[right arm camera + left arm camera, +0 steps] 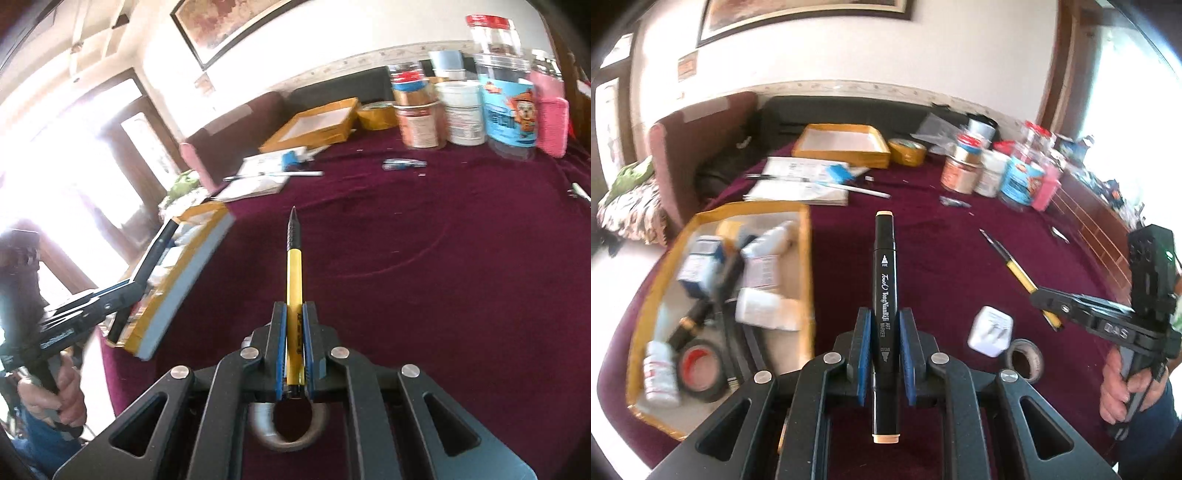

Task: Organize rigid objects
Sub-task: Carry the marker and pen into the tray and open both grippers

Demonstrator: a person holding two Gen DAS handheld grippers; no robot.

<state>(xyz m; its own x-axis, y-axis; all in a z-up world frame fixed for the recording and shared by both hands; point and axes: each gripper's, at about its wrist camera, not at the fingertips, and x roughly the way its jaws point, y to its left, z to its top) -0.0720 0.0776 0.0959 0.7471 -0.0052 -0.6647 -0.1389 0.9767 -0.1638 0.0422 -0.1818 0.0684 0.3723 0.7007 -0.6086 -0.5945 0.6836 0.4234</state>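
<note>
A black art marker with peach-coloured end caps (884, 317) sits lengthwise in the left gripper (885, 345), whose blue-padded jaws are clamped on its barrel above the maroon cloth-covered bench (942, 251). A slim yellow pen with a black ribbed tip (294, 291) is pinched the same way in the right gripper (294, 343), pointing forward over the cloth. To the left lies a shallow yellow-taped cardboard tray (807, 266) full of white bottles and a red-cored tape roll (701, 373). A white plug adapter (990, 330) and a grey tape ring (1024, 358) rest near the left jaws.
</note>
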